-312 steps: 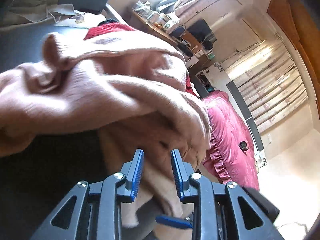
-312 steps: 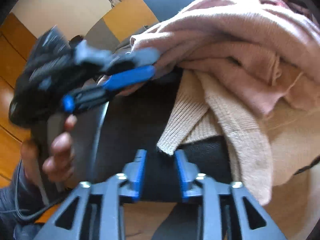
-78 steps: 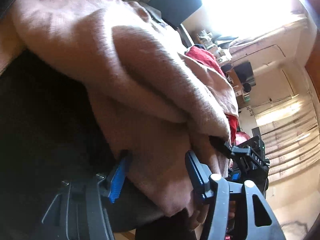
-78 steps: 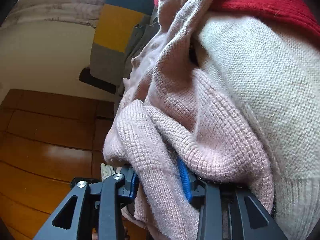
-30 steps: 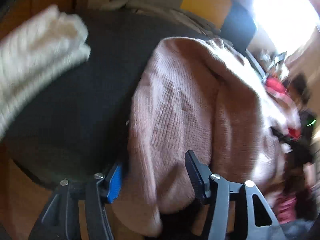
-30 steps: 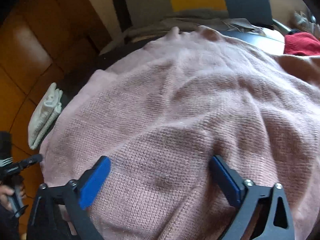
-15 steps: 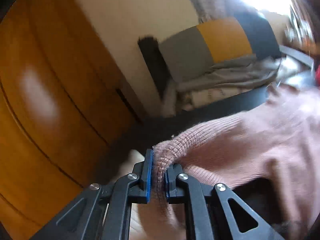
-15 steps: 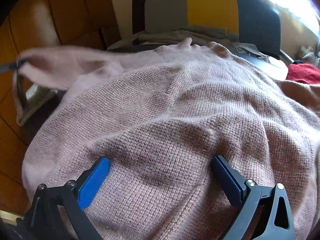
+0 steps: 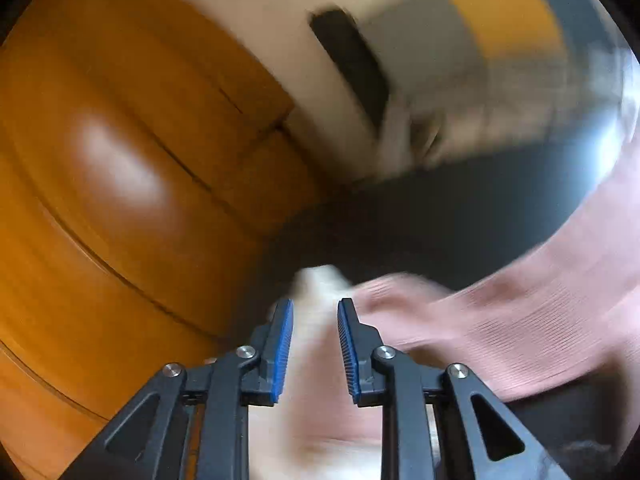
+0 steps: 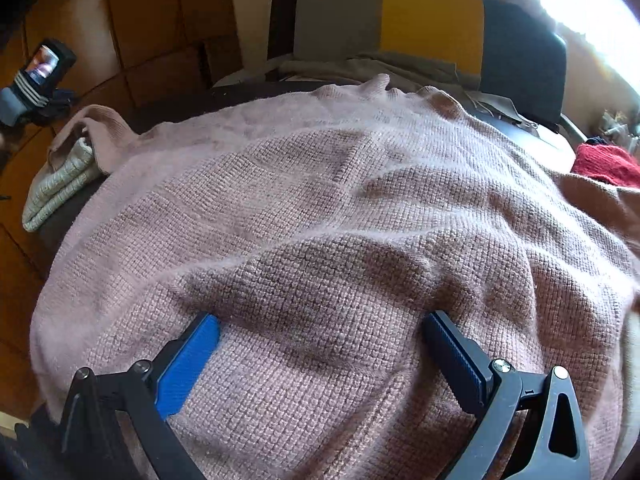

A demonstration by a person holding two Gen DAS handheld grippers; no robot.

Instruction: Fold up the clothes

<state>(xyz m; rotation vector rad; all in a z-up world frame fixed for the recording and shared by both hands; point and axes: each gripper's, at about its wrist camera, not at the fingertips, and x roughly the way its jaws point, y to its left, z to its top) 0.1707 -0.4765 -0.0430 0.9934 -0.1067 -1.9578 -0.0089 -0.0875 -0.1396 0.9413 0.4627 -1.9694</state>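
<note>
Pink sweater (image 10: pixel 340 240) is spread nearly flat across the dark seat surface (image 9: pixel 460 216), hem end toward the right wrist camera, neckline toward the far edge by the grey/yellow/navy backrest (image 10: pixel 400 20). Right gripper (image 10: pixel 320 344) sits on the near part of the knit with its jaws spread wide; the blue pads rest on the fabric without pinching it, so it's released and looks like it's just pinning the body down while the other side gets worked. Left gripper (image 9: pixel 314 344): its jaws have just been opening, pads now apart, nothing clamped between them. The sleeve cuff (image 9: pixel 400 292) lies just beyond its tip, off to the right, so this reads as a fresh release. In the right view that cuff (image 10: pixel 100 120) lies at the far-left edge of the seat, draped partly over a folded cream knit (image 10: pixel 60 184) parked there, probably an already finished piece. Left view is motion-blurred, so I can't tell whether the cuff touches a pad. Judgement: sleeve is laid outward to flatten the garment before the first fold; folding itself not started. A red garment (image 10: pixel 604 164) waits at the far-right edge. Risk: cuff on the cream piece may drag it when the sleeve is folded in.
</note>
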